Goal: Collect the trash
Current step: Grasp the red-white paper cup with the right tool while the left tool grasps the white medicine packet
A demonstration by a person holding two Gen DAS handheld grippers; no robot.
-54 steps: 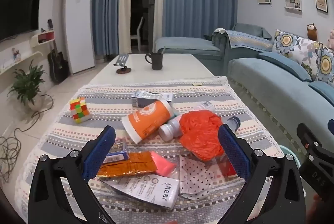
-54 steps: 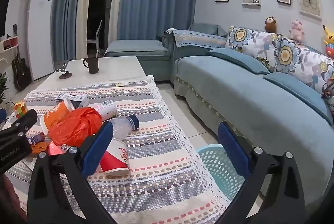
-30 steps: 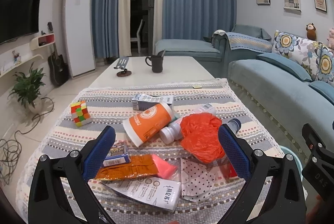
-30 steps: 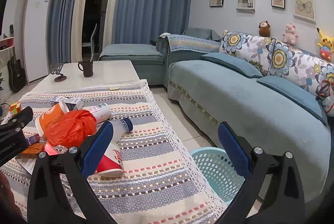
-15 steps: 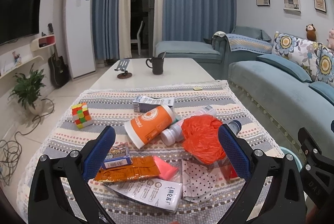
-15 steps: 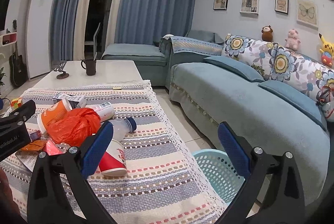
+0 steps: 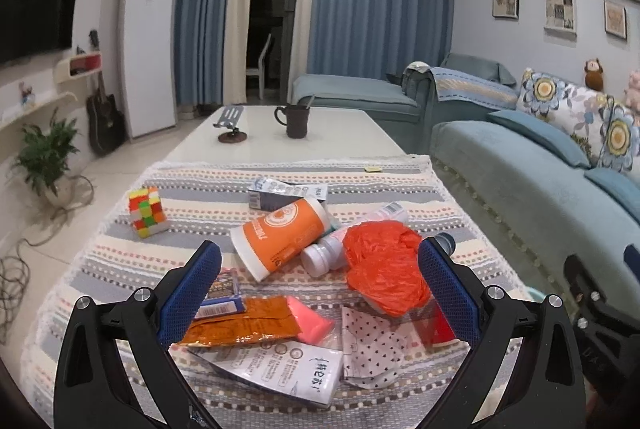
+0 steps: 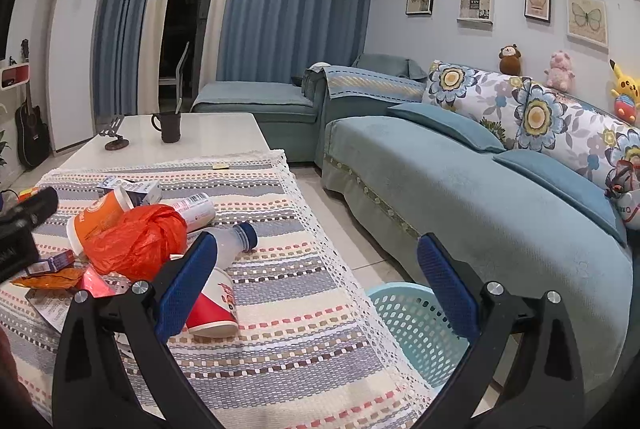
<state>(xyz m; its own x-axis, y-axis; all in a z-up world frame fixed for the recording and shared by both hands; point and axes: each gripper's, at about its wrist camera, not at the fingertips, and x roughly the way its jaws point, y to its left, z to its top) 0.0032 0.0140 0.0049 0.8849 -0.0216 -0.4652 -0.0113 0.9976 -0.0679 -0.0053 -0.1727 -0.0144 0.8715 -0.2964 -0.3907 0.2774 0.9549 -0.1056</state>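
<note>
Blue-padded left gripper (image 7: 318, 281): fingers spread wide with nothing between them, held above the near end of the trash pile on the table.
Blue-padded right gripper (image 8: 316, 283): fingers likewise spread and empty, held over the table's right edge, with the basket showing between them.
Striped woven tablecloth with lace edge (image 7: 192, 201): covers the near part of the white table and carries all the litter.
Orange paper cup with white rim (image 7: 280, 243): lying on its side, mouth toward the near left, in the middle of the pile.
Crumpled orange plastic bag (image 7: 386, 265): just right of the cup, lying partly over a small white bottle (image 7: 322, 257).
Clear plastic bottle with dark blue cap (image 8: 236, 239): on its side at the pile's right edge, beside the bag.
Red-and-white paper cup (image 8: 210, 305): on its side, near of the clear bottle, partly behind the right gripper's left finger.
Flat wrappers: an orange foil packet (image 7: 240, 325), a white printed pouch (image 7: 288, 361) and a dotted white wrapper (image 7: 372, 345) lie nearest, overlapping.
Light-blue perforated plastic basket (image 8: 404, 325): on the floor, right of the table, beside the teal sofa (image 8: 460, 181).
Multicoloured puzzle cube (image 7: 147, 211): on the cloth to the left, apart from the pile.
Dark mug (image 7: 296, 121): on the bare far end of the table.
</note>
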